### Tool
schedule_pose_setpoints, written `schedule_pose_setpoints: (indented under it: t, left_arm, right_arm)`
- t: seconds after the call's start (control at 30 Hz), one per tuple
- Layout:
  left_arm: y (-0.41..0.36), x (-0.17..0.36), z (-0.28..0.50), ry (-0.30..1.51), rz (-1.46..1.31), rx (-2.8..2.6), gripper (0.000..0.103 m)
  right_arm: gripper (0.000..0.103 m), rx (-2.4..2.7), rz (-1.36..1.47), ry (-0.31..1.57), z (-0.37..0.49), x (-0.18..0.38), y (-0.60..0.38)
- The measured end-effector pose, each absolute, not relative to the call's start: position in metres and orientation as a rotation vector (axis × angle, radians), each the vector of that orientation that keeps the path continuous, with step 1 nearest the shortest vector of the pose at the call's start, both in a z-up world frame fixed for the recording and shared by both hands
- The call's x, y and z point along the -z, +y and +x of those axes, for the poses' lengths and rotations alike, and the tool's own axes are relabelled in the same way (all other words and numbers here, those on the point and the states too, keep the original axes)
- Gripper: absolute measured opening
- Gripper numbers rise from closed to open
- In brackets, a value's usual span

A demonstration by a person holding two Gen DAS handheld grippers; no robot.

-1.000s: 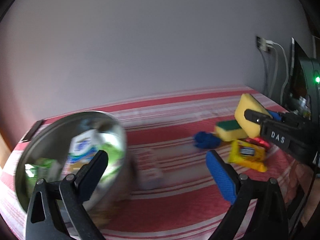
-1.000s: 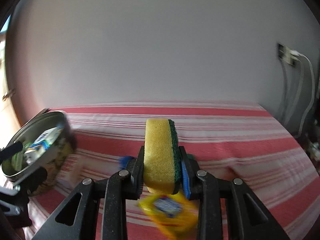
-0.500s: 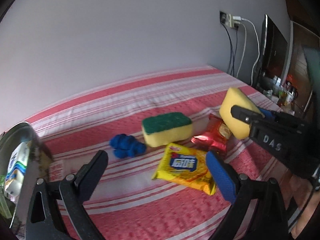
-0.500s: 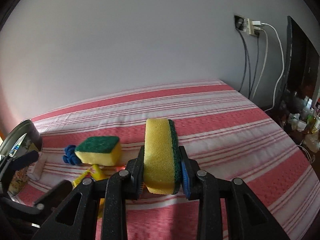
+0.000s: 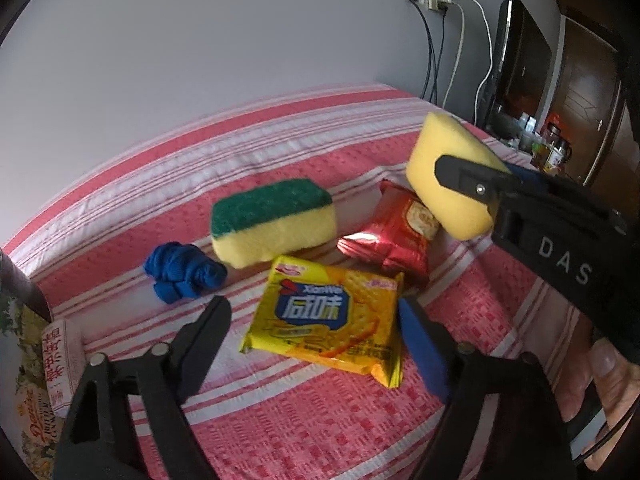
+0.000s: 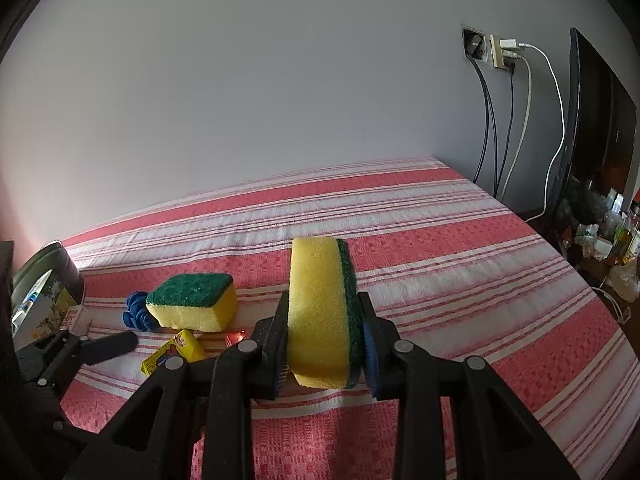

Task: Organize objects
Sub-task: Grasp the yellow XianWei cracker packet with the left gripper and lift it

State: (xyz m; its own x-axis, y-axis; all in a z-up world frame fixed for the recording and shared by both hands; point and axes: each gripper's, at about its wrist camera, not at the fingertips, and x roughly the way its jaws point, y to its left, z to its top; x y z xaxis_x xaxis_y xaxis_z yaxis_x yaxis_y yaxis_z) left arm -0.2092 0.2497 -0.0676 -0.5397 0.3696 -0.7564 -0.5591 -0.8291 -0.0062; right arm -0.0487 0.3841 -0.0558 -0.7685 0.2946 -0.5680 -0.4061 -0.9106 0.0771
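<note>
Crackers, the yellow packet (image 5: 328,316), lie flat on the bed between the left claw's (image 5: 310,320) closing, still-spread jaws; right claw (image 6: 324,336) pinches a sponge (image 6: 320,312) beyond it.

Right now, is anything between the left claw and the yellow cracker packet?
Nothing visible: the left claw stands open with the yellow cracker packet lying flat right between its fingers, nothing on top of it.

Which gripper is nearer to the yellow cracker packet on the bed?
Left. The left gripper straddles the yellow cracker packet, closing, pads not touching. The right gripper holds a sponge beyond it.
</note>
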Motion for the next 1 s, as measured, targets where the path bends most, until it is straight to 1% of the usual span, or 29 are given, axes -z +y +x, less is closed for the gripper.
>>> schedule_pose_setpoints:
  t: [0.03,0.2,0.5,1.0]
  left_arm:
    - [0.25,0.068,-0.209,0.318,-1.079,-2.337,0.075]
    - [0.247,0.067,-0.206,0.305,-1.068,-2.34,0.071]
    - [0.235,0.055,-0.197,0.285,-0.952,-2.442,0.071]
    - [0.213,0.043,-0.192,0.183,-0.803,-2.592,0.071]
  right_arm:
    - [0.032,-2.632,-0.802,0.274,-0.049,0.056,0.383]
    - [0.032,-2.632,-0.806,0.272,-0.049,0.056,0.383]
    - [0.032,-2.645,-0.77,0.24,-0.045,0.052,0.377]
    - [0.032,-2.673,-0.679,0.204,-0.038,0.046,0.368]
